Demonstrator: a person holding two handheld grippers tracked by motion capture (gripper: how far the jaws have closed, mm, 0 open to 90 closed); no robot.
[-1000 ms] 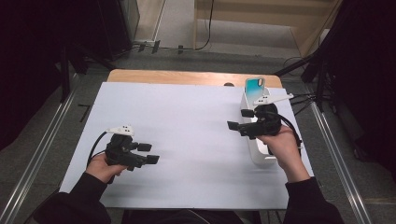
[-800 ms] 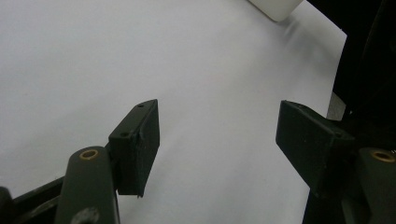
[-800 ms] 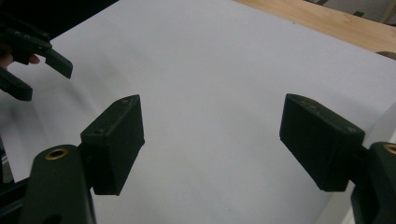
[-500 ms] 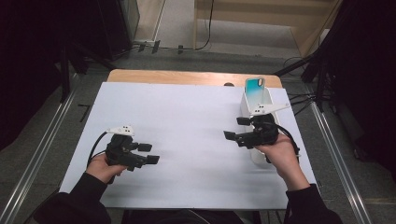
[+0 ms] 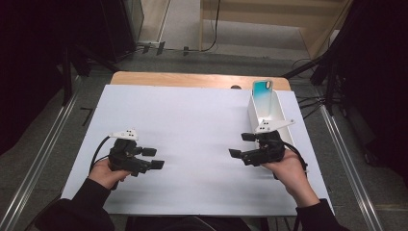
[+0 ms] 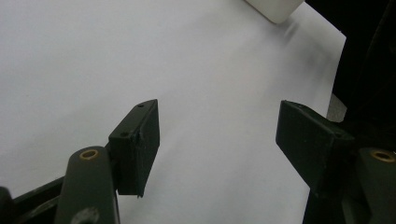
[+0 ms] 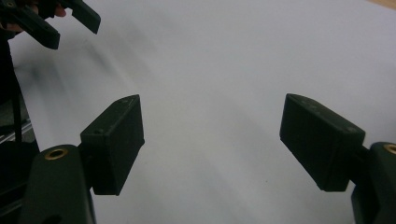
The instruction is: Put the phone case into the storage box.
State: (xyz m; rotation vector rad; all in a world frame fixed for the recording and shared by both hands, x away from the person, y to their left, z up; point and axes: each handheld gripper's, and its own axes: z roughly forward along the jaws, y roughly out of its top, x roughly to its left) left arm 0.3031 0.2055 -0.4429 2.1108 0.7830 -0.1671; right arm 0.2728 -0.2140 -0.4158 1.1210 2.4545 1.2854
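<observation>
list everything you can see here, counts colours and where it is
flat paper sheet: one, white, covering most of the tabletop
wooden tabletop: one, light brown, bare strip along the far edge
long open plastic tray: one, white, right side of the sheet, just beyond the right gripper
upright phone-shaped slab: one, teal fading to white, standing at the tray's far end
small round mark: one, dark, on the wooden strip; too small to identify
left gripper: one, black with a grey plate on top, near left, jaws apart and empty
right gripper: one, black with a grey plate on top, near right, jaws apart and empty
hands: two, left and right, in dark sleeves, at the bottom edge
</observation>
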